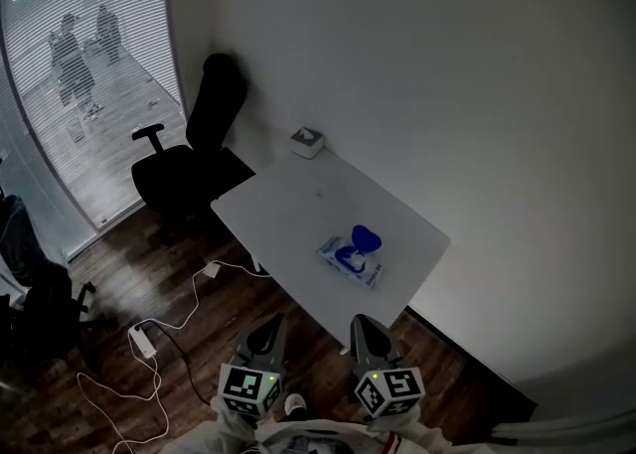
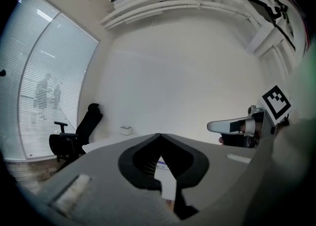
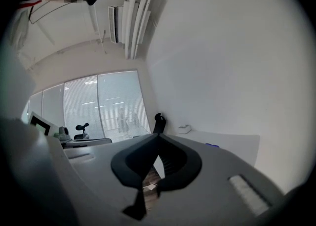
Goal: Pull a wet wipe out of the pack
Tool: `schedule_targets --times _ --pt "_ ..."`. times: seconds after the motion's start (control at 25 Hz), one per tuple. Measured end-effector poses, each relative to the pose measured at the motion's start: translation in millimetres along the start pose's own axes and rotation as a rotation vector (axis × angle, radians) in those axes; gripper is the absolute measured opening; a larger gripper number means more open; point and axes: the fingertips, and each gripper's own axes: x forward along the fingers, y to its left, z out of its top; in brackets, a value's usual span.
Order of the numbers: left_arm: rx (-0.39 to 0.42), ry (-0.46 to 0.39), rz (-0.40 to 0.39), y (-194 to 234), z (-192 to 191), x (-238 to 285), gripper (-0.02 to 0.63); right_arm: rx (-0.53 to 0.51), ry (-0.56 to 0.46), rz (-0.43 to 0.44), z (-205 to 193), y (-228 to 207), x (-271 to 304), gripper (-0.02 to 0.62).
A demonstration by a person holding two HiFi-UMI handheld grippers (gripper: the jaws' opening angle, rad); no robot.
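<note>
The wet wipe pack (image 1: 350,257) lies flat near the right front part of the white table (image 1: 288,199), its blue lid (image 1: 365,238) flipped up. Both grippers are held short of the table's near edge, apart from the pack. My left gripper (image 1: 275,323) has its jaw tips together with nothing between them, and so does my right gripper (image 1: 361,323). In the left gripper view the shut jaws (image 2: 158,136) point toward the table. In the right gripper view the jaws (image 3: 158,136) are shut too, and a blue bit of the pack (image 3: 212,145) shows on the tabletop.
A small white box (image 1: 307,142) sits at the table's far corner. A black office chair (image 1: 194,149) stands at the far left beside a glass wall with blinds. White cables and a power adapter (image 1: 142,340) lie on the wooden floor at the left. A white wall runs behind the table.
</note>
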Motion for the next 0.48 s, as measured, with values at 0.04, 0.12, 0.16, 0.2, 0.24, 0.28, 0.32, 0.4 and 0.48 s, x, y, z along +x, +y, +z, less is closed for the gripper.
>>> schedule_targets --times 0.04,0.12,0.16,0.2,0.24,0.28,0.32,0.4,0.48 --pt "0.002 -0.001 -0.005 5.4 1.6 2.1 0.003 -0.004 -0.002 -0.006 1.5 2.7 4.2 0.005" --pt "0.007 0.008 -0.009 15.0 1.4 5.5 0.003 -0.007 -0.001 -0.017 2.6 6.5 8.8 0.006" --pt "0.01 0.015 -0.007 18.5 0.1 7.0 0.003 -0.006 0.0 -0.022 2.9 6.7 9.9 0.006" --pt "0.014 0.021 -0.007 21.0 -1.1 8.9 0.003 -0.004 0.001 -0.029 3.1 5.7 10.7 0.006" --pt "0.015 0.026 -0.01 22.5 -1.8 11.3 0.003 -0.001 0.003 -0.036 3.1 3.6 11.4 0.006" --pt "0.014 0.03 -0.015 23.1 -3.2 14.2 0.003 0.002 0.005 -0.045 2.4 0.4 12.0 0.006" --pt "0.012 0.035 -0.02 23.2 -5.4 17.4 0.003 0.004 0.009 -0.054 1.2 -3.4 12.5 0.006" --pt "0.007 0.047 -0.03 22.4 -11.0 23.3 0.003 0.011 0.021 -0.071 -3.3 -11.3 13.9 0.006" --pt "0.002 0.058 -0.036 22.7 -13.9 28.7 0.003 0.02 0.036 -0.084 -8.9 -17.8 18.1 0.006"
